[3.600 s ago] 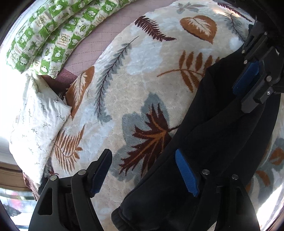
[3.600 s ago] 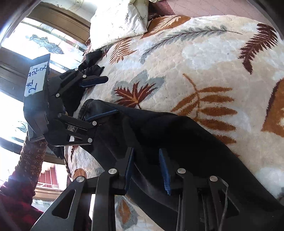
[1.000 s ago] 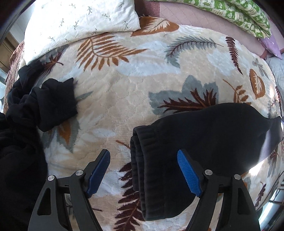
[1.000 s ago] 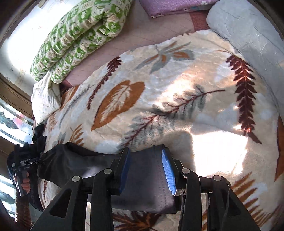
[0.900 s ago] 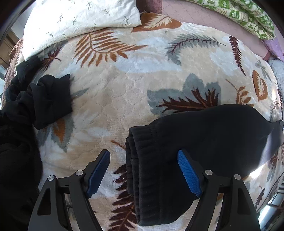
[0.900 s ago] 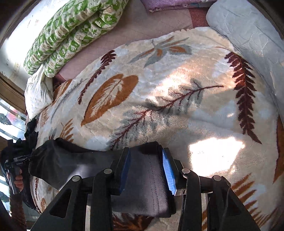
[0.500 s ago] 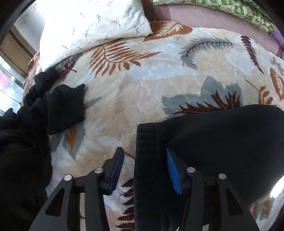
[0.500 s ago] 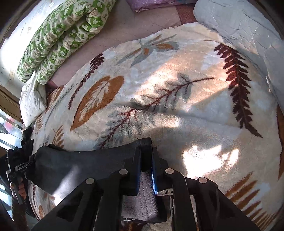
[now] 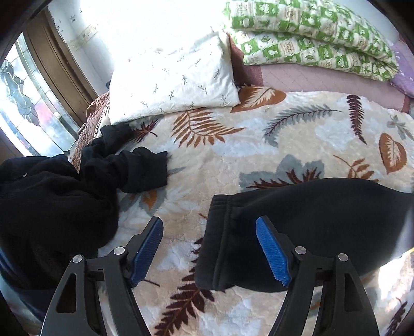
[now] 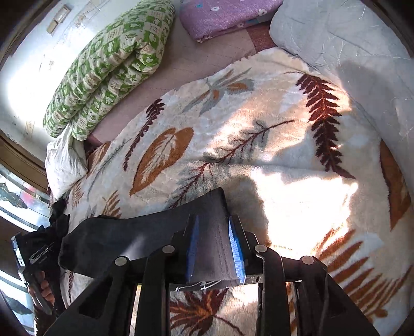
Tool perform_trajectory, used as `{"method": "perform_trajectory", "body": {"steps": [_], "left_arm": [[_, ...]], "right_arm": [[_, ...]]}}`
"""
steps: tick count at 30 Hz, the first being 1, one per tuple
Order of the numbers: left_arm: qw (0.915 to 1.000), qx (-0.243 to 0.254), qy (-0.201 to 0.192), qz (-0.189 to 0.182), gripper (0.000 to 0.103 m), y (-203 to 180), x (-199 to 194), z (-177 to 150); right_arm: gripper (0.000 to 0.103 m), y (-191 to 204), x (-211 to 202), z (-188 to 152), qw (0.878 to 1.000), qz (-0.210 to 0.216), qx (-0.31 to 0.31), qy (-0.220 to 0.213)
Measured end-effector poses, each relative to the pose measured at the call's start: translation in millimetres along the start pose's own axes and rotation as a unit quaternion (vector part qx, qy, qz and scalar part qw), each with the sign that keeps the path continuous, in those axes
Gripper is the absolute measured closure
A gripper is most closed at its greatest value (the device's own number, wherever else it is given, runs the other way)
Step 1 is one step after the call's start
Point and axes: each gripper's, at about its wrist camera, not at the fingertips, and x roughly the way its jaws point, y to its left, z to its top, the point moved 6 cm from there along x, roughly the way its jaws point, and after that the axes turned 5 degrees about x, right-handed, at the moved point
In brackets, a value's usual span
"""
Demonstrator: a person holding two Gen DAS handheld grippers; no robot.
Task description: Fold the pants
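The black pants (image 9: 310, 222) lie folded on the leaf-print blanket (image 9: 233, 160), ribbed end toward the left. My left gripper (image 9: 209, 248) is open, its fingers either side of that ribbed end, holding nothing. In the right wrist view the same pants (image 10: 124, 240) stretch left from my right gripper (image 10: 214, 248). The other end of the pants sits between its blue pads (image 10: 235, 248), which are slightly apart; I cannot tell if they press the cloth. The left gripper's body (image 10: 28, 261) shows at the far left of the right wrist view.
A pile of other black clothes (image 9: 51, 201) lies on the left of the bed. A white pillow (image 9: 170, 77) and a green checked quilt (image 9: 310, 38) sit at the head. A purple cushion (image 10: 227, 15) and grey quilt (image 10: 349, 51) lie beyond. A window (image 9: 23, 103) is on the left.
My left gripper closed toward the ribbed end, then opened wide again and drew back. My right gripper's pads closed tightly on the pants' end half a second ago and now stand slightly wider.
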Motion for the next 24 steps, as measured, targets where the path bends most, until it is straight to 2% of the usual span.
{"method": "perform_trajectory", "body": {"steps": [6, 11, 14, 17, 19, 21, 24], "left_arm": [[0.999, 0.005, -0.02, -0.041, 0.024, -41, -57, -14], [0.9941, -0.007, 0.003, -0.108, 0.018, -91, -81, -22], [0.9835, -0.013, 0.04, -0.176, 0.018, -141, -85, -28], [0.9662, -0.014, 0.093, -0.24, 0.018, -203, -85, -36], [0.9529, -0.021, 0.131, -0.273, 0.018, -243, -84, -40], [0.9429, -0.029, 0.153, -0.294, 0.018, -272, -86, -42], [0.9359, -0.037, 0.166, -0.308, 0.018, -296, -86, -39]], "right_arm": [[0.071, 2, -29, -17, 1.0, 0.014, -0.02, 0.004], [0.068, -12, -37, -27, 1.0, 0.021, -0.016, 0.013], [0.062, -27, -41, -27, 1.0, 0.022, -0.002, 0.012], [0.056, -43, -39, -25, 0.999, 0.036, 0.029, 0.017], [0.055, -49, -33, -24, 0.998, 0.046, 0.042, 0.024], [0.055, -54, -25, -21, 0.997, 0.047, 0.05, 0.03], [0.055, -56, -12, -18, 0.995, 0.064, 0.064, 0.042]]}}
